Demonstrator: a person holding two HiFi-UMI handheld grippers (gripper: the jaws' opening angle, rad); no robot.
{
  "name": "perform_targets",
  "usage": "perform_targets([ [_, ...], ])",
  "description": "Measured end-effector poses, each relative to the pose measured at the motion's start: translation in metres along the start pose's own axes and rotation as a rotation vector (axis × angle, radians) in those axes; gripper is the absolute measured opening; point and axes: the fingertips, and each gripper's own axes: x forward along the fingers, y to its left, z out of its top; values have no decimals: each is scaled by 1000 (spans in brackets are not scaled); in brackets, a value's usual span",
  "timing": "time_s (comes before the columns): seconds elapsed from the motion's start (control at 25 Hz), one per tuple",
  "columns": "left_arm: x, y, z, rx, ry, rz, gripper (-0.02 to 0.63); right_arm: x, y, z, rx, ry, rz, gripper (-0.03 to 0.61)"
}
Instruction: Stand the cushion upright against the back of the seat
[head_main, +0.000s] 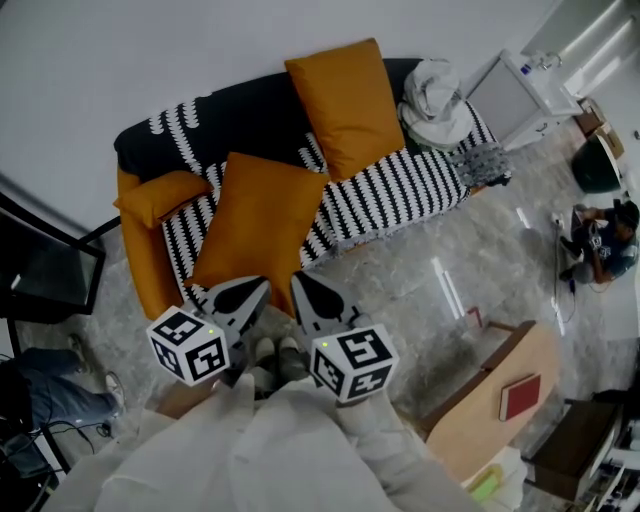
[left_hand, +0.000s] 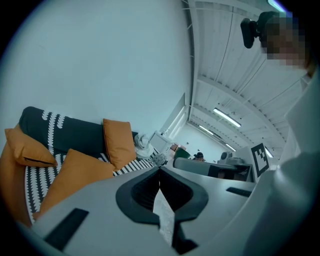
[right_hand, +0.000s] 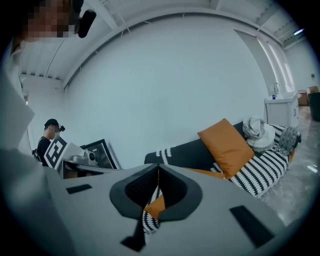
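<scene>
1. Head view: the left gripper (head_main: 255, 290) and the right gripper (head_main: 303, 288) sat low in the centre. Both were closed tip to tip and empty, near the front edge of the orange cushion (head_main: 255, 225). It lay flat on the striped sofa (head_main: 400, 190) at mid-frame.
2. Left gripper view: the jaws met at the centre with nothing between them, and the cushion (left_hand: 75, 172) lay at lower left.
3. Right gripper view: the jaws were pressed together and empty. A second cushion (right_hand: 227, 145) stood against the sofa back at right.
</scene>
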Motion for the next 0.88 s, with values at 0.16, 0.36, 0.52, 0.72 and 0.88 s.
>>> perform_targets([
  [0.16,6,-1,-9,-43,11,-7,8,0,-9,-6,13,14,-5,12],
  [0.36,11,6,-17,-48,28,10,8,5,-17,-14,21,33,2,12],
  [0.52,13,18,-21,-50,36,28,8,10,-24,-25,27,49,-3,12],
  [0.72,19,34,-31,-49,56,48,8,18,-35,-41,26,74,-14,12],
  [0.88,27,48,-48,-46,73,62,8,26,-49,-60,24,93,-25,13],
])
